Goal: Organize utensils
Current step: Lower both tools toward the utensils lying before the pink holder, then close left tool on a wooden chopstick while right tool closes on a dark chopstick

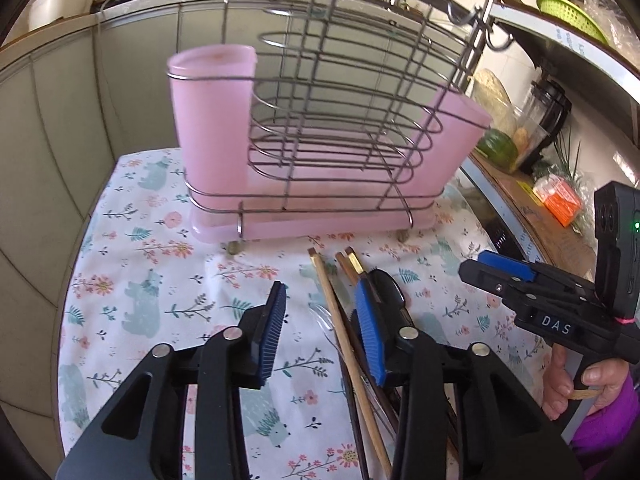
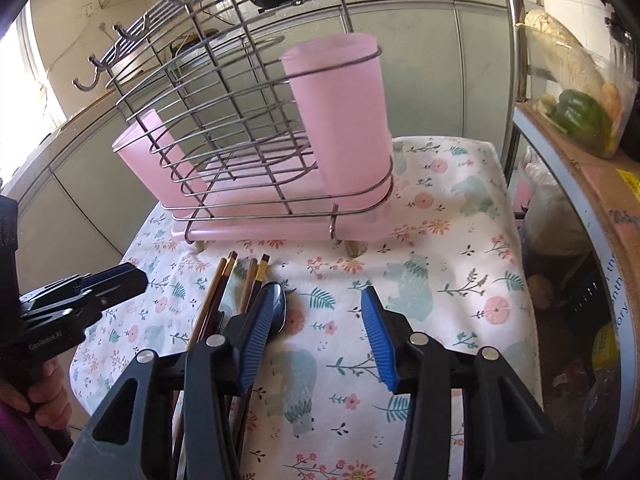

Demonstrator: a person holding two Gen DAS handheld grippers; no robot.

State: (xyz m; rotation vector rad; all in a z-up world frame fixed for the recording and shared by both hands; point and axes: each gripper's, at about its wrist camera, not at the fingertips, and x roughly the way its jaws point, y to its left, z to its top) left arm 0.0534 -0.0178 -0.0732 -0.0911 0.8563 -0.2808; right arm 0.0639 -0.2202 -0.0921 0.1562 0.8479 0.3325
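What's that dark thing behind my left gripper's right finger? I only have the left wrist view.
Observer: A metal spoon, bowl toward the rack, beside the chopsticks.
Operator: Is the right gripper holding anything?
Observer: No. The right gripper is open, with only cloth between its fingers.
Operator: How many chopsticks? I count three ends.
Observer: Four ends show in the right wrist view.
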